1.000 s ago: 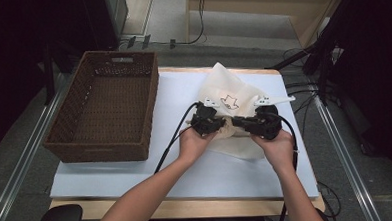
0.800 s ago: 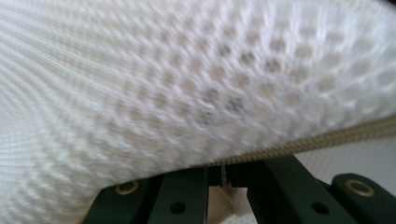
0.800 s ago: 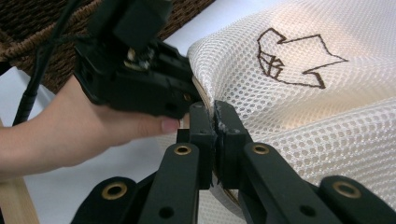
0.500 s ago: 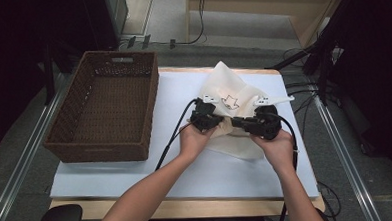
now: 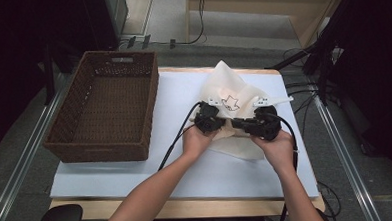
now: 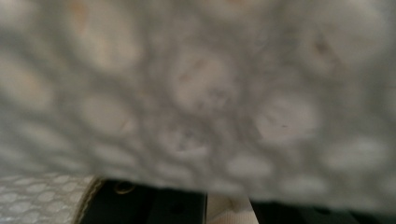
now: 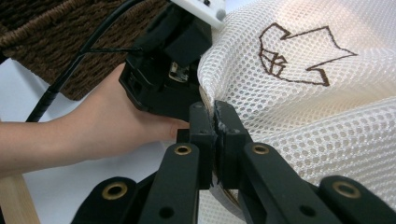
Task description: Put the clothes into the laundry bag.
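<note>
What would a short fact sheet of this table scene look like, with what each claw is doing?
Item handled: cream mesh bag with a brown stitched emblem
Left claw: shut on the mesh bag
Right claw: shut on the mesh bag's edge
Nearby: brown wicker basket, left of the bag, nothing visible inside
Surface: white mat on a wooden table
</note>
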The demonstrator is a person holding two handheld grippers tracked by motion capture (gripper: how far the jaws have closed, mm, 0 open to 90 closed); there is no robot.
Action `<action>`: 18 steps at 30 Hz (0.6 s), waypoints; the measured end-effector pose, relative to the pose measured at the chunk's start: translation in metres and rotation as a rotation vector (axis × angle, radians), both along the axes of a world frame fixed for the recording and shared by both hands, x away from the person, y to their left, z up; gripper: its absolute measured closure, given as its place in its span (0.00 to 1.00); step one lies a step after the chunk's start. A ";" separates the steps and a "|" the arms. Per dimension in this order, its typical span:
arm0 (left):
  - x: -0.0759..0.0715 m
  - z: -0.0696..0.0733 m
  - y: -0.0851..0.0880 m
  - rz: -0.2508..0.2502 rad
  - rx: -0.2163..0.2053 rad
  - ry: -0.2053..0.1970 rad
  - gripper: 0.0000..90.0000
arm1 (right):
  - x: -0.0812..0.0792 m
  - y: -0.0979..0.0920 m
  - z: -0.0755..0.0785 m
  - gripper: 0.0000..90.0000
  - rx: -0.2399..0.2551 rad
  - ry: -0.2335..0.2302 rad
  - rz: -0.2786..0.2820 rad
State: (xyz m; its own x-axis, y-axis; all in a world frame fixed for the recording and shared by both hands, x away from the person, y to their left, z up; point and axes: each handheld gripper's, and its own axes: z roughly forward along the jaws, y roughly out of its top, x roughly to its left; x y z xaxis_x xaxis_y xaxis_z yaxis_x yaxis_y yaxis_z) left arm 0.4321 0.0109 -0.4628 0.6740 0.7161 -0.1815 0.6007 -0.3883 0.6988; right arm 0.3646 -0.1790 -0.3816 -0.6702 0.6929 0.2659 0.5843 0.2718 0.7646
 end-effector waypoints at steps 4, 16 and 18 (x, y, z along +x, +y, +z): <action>0.000 0.002 0.003 0.001 -0.034 0.025 0.95 | 0.001 0.000 -0.001 0.98 -0.004 -0.004 0.000; -0.019 0.032 0.021 -0.097 -0.101 0.047 0.67 | 0.002 -0.003 -0.002 0.98 0.004 -0.004 -0.010; -0.025 0.036 0.025 -0.105 -0.095 0.054 0.59 | 0.002 -0.003 -0.001 0.98 0.006 -0.003 -0.011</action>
